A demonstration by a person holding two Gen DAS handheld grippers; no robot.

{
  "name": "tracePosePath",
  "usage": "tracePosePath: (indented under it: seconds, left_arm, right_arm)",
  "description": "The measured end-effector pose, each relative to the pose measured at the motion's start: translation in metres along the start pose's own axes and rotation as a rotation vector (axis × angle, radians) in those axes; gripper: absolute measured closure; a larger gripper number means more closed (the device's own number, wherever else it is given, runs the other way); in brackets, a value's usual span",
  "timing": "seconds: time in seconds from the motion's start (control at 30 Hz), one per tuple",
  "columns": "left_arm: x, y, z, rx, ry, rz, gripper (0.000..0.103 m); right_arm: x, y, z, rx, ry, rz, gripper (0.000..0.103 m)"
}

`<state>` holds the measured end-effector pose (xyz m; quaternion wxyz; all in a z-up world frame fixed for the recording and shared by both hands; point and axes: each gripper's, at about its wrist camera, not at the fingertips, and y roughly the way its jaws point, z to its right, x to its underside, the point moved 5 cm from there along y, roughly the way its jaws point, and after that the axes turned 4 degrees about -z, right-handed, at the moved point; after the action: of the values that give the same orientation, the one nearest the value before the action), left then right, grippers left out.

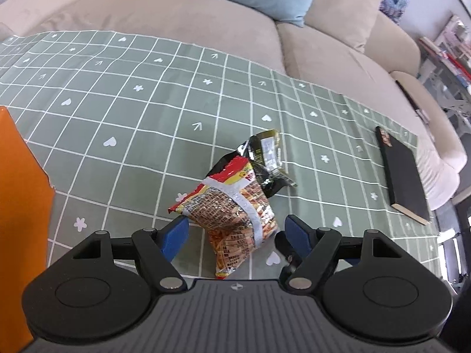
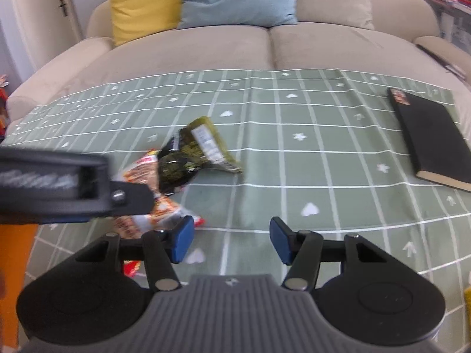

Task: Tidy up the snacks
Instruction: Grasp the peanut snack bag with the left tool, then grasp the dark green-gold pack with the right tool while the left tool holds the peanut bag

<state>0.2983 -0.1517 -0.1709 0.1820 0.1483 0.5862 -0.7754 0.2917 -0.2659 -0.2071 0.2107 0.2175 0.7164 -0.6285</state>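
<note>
Beige sofa cushions (image 2: 206,50) back a green checked tablecloth (image 1: 147,117) spread over the table. Far left stands an orange container (image 1: 17,220), likely where the snacks go (its inside is not visible). Next comes the left gripper (image 1: 235,235), its blue pads spread wide on either side of the red-orange snack packet (image 1: 232,211), neither pad visibly pressing it. That packet lies on the cloth with its long axis running away from the gripper, sloping up to the right, its far end overlapping a dark green-black snack packet (image 1: 265,158). The left gripper is clearly the nearer one. Further right, the right gripper (image 2: 232,241) hangs with its fingers apart over bare cloth, both packets ahead to its left. At the right edge rests a black book (image 1: 403,173).
</note>
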Motion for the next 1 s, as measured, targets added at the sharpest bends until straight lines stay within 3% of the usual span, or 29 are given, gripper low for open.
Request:
tracePosePath:
  seconds: [0.13,0.3,0.4,0.43,0.73,0.83,0.93,1.0]
  left_arm:
    - [0.0,0.006,-0.002,-0.053,-0.007,-0.011,0.016]
    - [0.001,0.011,-0.003,-0.074,0.002,-0.042,0.027]
    - [0.003,0.011,-0.004,-0.059,0.017,-0.049,0.046]
    - [0.003,0.01,-0.004,-0.056,0.023,-0.049,0.056]
    - [0.0,-0.005,-0.015,-0.058,0.055,-0.008,0.071]
    - [-0.001,-0.011,-0.018,-0.078,0.079,0.003,0.085]
    - [-0.002,-0.012,-0.024,-0.079,0.078,-0.01,0.086]
    - [-0.002,-0.013,-0.027,-0.082,0.087,-0.009,0.086]
  right_arm:
    - [0.003,0.001,-0.006,-0.035,-0.02,-0.003,0.047]
    - [0.006,0.003,-0.014,-0.093,-0.023,-0.019,0.048]
    - [0.007,0.002,-0.019,-0.098,-0.044,-0.018,0.048]
    - [0.007,0.002,-0.019,-0.092,-0.047,-0.018,0.048]
    - [0.004,0.004,-0.005,-0.057,0.017,-0.002,0.048]
    - [0.0,0.002,-0.002,-0.063,0.043,0.024,0.047]
    - [-0.005,0.003,-0.003,-0.078,0.064,0.038,0.046]
    - [-0.009,0.004,-0.004,-0.084,0.069,0.047,0.04]
